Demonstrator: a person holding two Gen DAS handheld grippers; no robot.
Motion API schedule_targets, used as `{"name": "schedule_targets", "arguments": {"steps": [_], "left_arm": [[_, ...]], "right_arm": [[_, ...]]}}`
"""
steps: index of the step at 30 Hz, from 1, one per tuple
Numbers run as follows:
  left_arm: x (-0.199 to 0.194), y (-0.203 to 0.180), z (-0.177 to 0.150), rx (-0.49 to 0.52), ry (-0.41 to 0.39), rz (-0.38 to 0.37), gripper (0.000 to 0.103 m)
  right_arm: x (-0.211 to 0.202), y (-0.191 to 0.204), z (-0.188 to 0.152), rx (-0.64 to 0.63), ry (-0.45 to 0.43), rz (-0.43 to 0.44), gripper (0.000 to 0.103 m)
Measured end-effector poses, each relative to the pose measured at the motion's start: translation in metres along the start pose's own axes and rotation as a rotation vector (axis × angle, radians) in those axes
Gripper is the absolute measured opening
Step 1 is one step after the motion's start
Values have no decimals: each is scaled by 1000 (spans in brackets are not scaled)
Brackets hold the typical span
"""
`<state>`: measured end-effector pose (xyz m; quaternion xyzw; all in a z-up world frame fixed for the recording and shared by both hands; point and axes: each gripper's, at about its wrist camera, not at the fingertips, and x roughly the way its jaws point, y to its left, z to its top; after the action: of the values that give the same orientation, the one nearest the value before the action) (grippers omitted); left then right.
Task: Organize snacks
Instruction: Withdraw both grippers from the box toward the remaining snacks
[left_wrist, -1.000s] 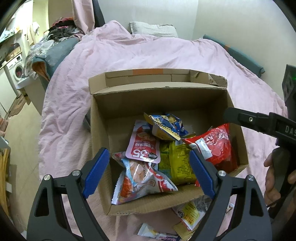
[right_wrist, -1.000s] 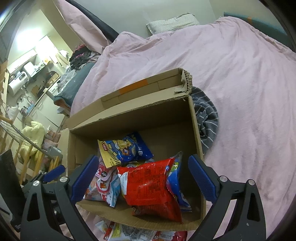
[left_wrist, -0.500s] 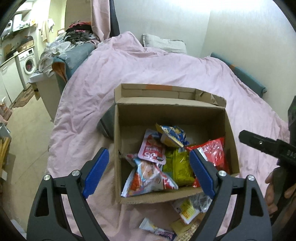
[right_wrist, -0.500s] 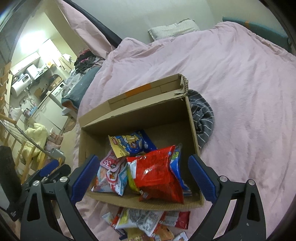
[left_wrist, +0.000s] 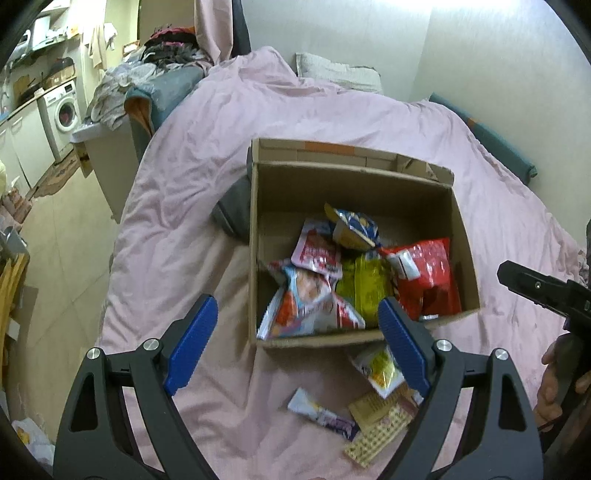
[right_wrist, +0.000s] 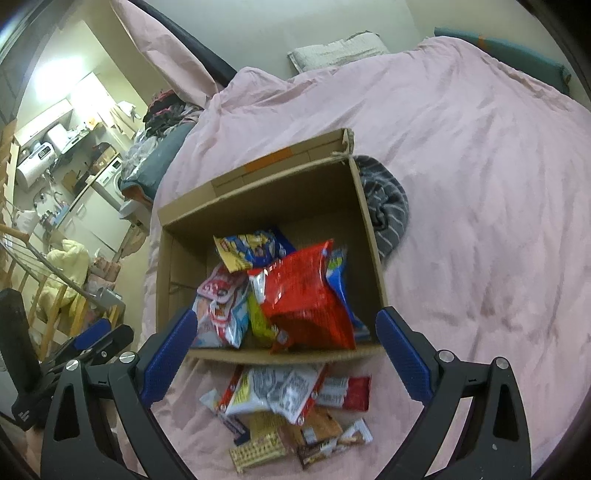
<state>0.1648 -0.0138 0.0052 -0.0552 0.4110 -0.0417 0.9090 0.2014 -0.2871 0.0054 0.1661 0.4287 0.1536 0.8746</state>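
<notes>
Cardboard box (left_wrist: 364, 334) sits open on the pink bedcover (left_wrist: 295, 122), in the middle of my left wrist view, with snack packs heaped in its lower half: a red bag (left_wrist: 428, 273) at the right, a yellow-green pack (left_wrist: 360, 288) beside it, a white and pink pouch (left_wrist: 317, 253) and a blue and yellow bag (left_wrist: 354, 227) above. My left tongs (left_wrist: 295, 347) are spread wide and empty at the bottom of the frame, the box's near wall between the blue pads. More packets (left_wrist: 376, 398) lie loose on the bedcover below the box. My right hand (left_wrist: 554, 384) shows at the right edge. In the right wrist view the box (right_wrist: 280, 356) fills the centre, the red bag (right_wrist: 303, 295) on top of the heap and the blue and yellow bag (right_wrist: 251, 249) above it. My right tongs (right_wrist: 284, 354) are also spread wide, holding nothing, low in the frame. A scatter of loose packets (right_wrist: 288, 406) lies on the bedcover (right_wrist: 461, 166) just below the box. A grey striped cloth (right_wrist: 386, 205) touches the box's right wall.
</notes>
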Motion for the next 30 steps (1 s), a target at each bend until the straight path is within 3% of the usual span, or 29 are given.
{"name": "schedule_targets", "arguments": {"steps": [16, 30], "left_arm": [[-3, 4, -49, -51, 132, -3, 86], [15, 22, -73, -123, 243, 61, 86]], "right_arm": [[-13, -22, -49, 45, 83, -36, 100], [2, -50, -67, 152, 206, -39, 100]]}}
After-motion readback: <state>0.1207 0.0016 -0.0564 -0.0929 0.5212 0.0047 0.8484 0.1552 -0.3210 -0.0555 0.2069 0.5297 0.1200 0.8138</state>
